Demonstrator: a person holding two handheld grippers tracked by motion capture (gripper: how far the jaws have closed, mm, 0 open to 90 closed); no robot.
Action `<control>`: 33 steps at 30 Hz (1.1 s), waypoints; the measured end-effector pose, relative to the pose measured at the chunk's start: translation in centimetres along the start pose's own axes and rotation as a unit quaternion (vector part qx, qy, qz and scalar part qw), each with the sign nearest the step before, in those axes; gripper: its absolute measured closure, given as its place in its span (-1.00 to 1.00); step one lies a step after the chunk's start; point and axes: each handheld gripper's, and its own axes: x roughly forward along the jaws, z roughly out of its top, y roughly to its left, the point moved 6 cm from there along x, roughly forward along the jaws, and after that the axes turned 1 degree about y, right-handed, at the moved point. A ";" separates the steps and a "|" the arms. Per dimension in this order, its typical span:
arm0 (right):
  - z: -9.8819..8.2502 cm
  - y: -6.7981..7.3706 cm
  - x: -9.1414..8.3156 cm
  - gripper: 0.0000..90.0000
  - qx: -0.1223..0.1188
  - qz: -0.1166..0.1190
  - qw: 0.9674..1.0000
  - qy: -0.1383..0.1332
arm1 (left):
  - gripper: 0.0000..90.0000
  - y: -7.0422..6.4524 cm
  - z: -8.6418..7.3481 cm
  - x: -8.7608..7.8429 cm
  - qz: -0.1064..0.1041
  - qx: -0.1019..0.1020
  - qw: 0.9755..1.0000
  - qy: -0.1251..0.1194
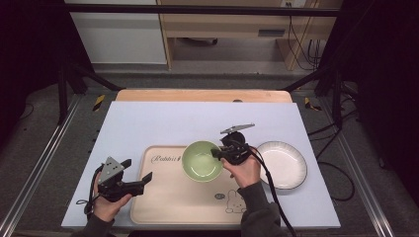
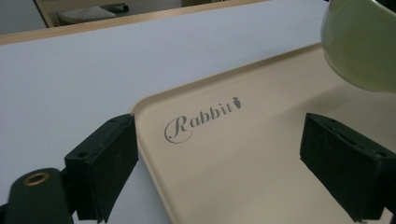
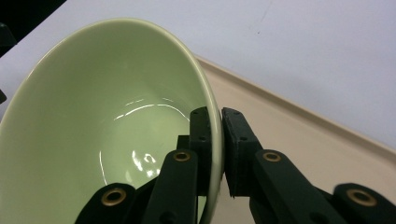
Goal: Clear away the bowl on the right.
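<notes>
Jaws wide apart, the left gripper (image 1: 140, 181) hovers at the tray's (image 1: 168, 202) left edge, while the right gripper (image 1: 218, 153) pinches the green bowl's (image 1: 201, 160) rim over the tray, beside a white plate (image 1: 282, 164).

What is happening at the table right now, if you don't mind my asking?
A person works with two handheld grippers. The right gripper has its jaws shut on the rim of a green bowl over a beige tray. The left gripper is open at the tray's left edge. A white plate sits right of the tray.
</notes>
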 end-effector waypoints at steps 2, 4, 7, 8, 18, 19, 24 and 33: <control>-0.2 0.1 0.4 0.86 0.005 0.002 1.000 0.004 | -0.75 0.0 0.0 0.0 0.000 0.001 1.000 0.000; -0.3 0.2 0.6 0.86 0.005 0.003 1.000 0.007 | -0.75 0.0 0.0 0.0 0.001 0.000 1.000 -0.001; -0.5 0.3 1.2 0.86 0.000 0.004 1.000 0.011 | -0.75 0.0 0.0 0.0 0.000 0.000 1.000 0.000; -0.6 0.3 1.4 0.86 0.002 0.003 1.000 0.014 | -0.75 0.0 0.0 0.0 0.000 -0.001 1.000 0.001; -1.0 0.6 2.8 0.86 0.005 0.002 0.999 0.032 | -0.75 0.0 0.0 0.0 0.000 0.000 1.000 0.000; -1.0 0.6 3.0 0.86 0.007 0.001 0.999 0.035 | -0.75 0.0 0.0 0.0 0.000 0.000 1.000 0.000; -1.2 0.5 3.7 0.86 0.008 -0.002 0.999 0.043 | -0.75 0.0 0.0 0.0 -0.001 0.001 1.000 0.001; -1.7 0.3 4.5 0.86 0.015 -0.005 0.999 0.051 | -0.75 0.0 0.0 0.0 -0.001 0.001 1.000 0.001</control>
